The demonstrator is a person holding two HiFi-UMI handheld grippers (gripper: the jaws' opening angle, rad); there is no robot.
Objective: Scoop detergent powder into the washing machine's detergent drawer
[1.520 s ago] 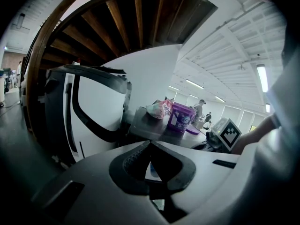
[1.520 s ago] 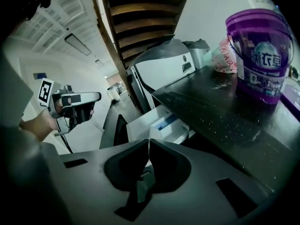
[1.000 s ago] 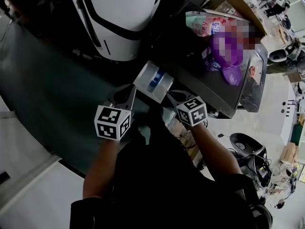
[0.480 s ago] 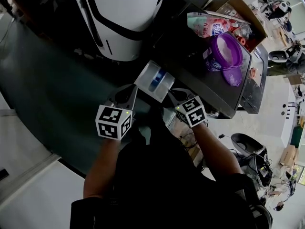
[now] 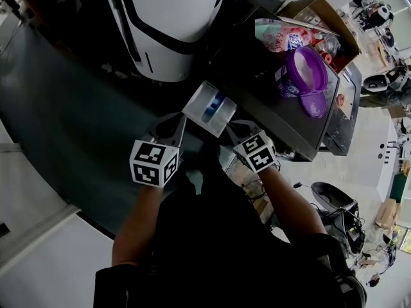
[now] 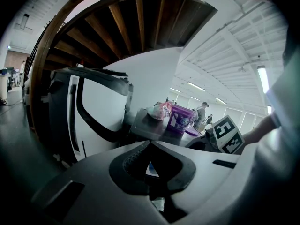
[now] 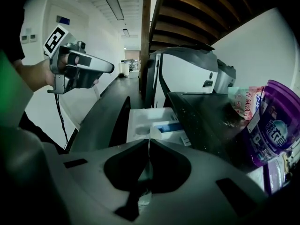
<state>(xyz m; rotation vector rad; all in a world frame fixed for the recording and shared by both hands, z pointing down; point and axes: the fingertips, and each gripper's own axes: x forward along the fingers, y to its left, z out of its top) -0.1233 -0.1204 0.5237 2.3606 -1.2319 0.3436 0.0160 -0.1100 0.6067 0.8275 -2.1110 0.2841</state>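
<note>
Dark flooring [image 5: 70,133] fills the near left of the scene. Left gripper [image 5: 173,122]: jaws closed tip to tip, nothing held, sitting just left of the detergent drawer [image 5: 209,106]. Right gripper [image 5: 235,129]: jaws likewise pressed together and empty, just right of the drawer's near corner. Both grippers keep the stations they had half a second ago; the right one has tilted only slightly. Drawer: pulled out and open-topped, with a blue insert showing, at the near left edge of a dark-topped unit [image 5: 282,124]. On that top, farther right: a purple tub [image 5: 300,69], a purple lid [image 5: 314,102] lying beside it, and a pink bag [image 5: 279,34] behind. Far left: a white-and-black appliance [image 5: 170,31]. Far right: a cardboard box [image 5: 321,11].
</note>
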